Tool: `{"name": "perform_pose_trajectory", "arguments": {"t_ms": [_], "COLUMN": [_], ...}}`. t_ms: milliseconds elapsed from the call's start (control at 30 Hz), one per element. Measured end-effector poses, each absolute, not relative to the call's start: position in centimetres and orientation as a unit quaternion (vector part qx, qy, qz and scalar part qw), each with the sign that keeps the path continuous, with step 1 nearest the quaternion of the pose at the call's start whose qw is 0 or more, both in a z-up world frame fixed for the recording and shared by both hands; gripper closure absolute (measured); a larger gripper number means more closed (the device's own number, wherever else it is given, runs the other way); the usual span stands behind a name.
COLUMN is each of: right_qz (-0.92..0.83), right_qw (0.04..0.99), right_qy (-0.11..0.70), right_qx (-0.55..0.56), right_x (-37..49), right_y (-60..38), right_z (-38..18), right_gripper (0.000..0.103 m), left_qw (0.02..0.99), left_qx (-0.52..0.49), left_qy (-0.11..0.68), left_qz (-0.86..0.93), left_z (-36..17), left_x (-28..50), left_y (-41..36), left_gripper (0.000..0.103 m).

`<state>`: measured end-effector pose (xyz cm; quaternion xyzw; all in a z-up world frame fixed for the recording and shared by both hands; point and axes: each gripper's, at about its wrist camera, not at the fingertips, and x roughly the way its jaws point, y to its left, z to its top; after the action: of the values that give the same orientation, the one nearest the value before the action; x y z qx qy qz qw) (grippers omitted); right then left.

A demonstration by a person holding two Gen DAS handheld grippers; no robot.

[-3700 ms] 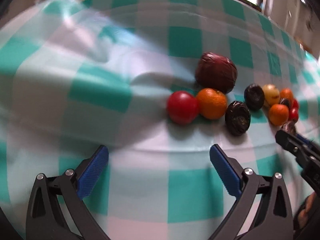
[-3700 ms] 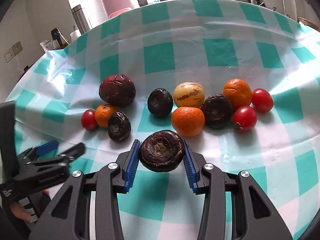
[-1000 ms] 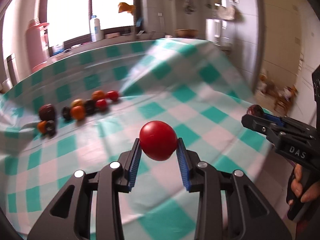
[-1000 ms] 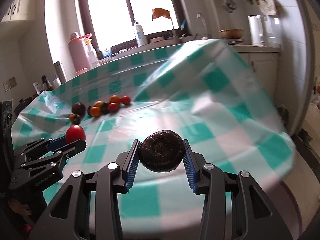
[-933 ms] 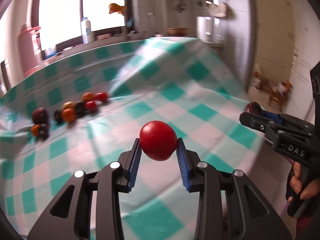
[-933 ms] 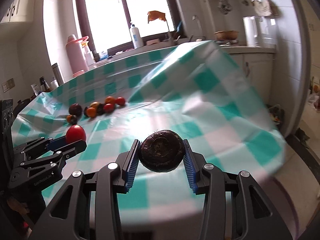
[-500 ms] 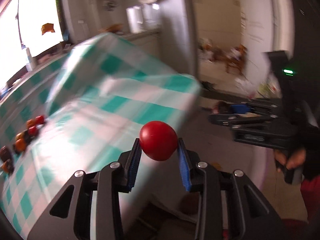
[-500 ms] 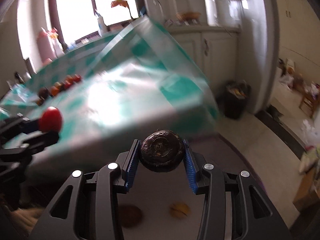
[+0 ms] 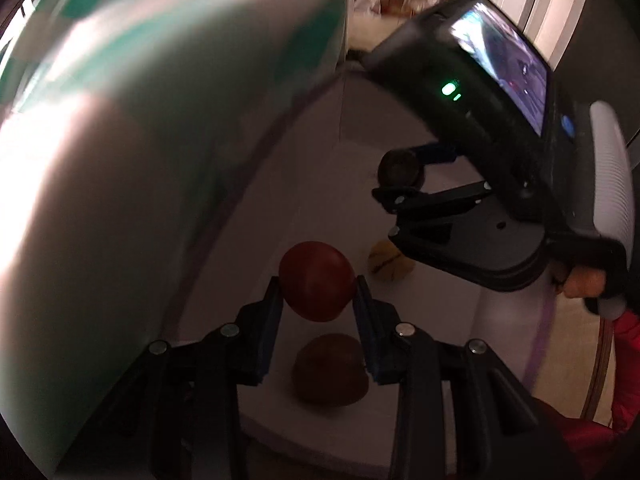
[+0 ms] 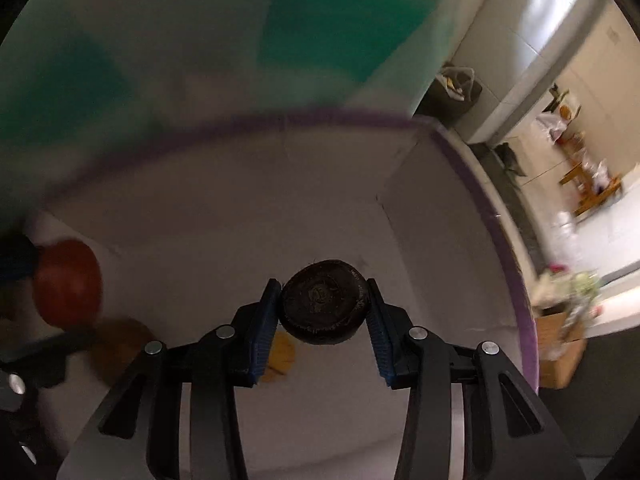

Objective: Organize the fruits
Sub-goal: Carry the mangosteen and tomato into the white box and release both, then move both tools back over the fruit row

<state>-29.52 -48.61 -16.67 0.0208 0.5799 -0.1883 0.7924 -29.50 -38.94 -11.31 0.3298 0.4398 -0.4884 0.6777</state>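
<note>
My left gripper is shut on a red tomato and points down into a white box with a purple rim that stands beside the table. My right gripper is shut on a dark wrinkled fruit over the same white box. On the box floor lie a dark red fruit and a yellow striped fruit. In the left wrist view the right gripper hangs to the upper right with its dark fruit. The right wrist view shows the tomato at far left, with the dark red fruit and yellow fruit below.
The checked green and white tablecloth hangs down along the box's left side, and it appears as tablecloth above the box. A person's hand and red sleeve hold the right gripper. Floor, a cardboard box and furniture lie to the right.
Both grippers swung off the table edge and dropped down into the white box, each still holding its fruit. The table fruits have left view; the box floor with two fruits now shows.
</note>
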Motion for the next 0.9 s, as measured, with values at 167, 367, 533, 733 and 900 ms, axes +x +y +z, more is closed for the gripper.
{"name": "perform_pose_trajectory", "arguments": {"t_ms": [167,367,533,733,900], "right_qz": [-0.187,-0.185,-0.191,-0.213,-0.219], "right_qw": [0.772,0.771,0.767,0.778,0.802], "right_qy": [0.607,0.609,0.610,0.583,0.536], "right_qx": [0.023,0.035,0.053,0.095,0.147], "right_x": [-29.4,-29.7,-29.7,-30.7,-33.5], "right_y": [-48.5,-48.7,-49.5,-51.1,-52.3], "right_z": [-19.2,-19.6,-19.3,-17.1,-13.2], "right_gripper": [0.061,0.061,0.047,0.031,0.030], "left_qw": [0.665,0.655,0.648,0.670,0.709], "left_qx": [0.357,0.384,0.395,0.391,0.372], "left_qy": [0.448,0.446,0.441,0.396,0.283], "left_qz": [-0.479,-0.475,-0.479,-0.491,-0.529], "left_z": [-13.5,-15.1,-15.8,-14.1,-9.1], "left_x": [-29.8,-30.4,-31.9,-32.5,-35.1], "left_y": [-39.8,-40.5,-41.2,-40.6,-38.2], "left_gripper": [0.067,0.066,0.065,0.028,0.023]}}
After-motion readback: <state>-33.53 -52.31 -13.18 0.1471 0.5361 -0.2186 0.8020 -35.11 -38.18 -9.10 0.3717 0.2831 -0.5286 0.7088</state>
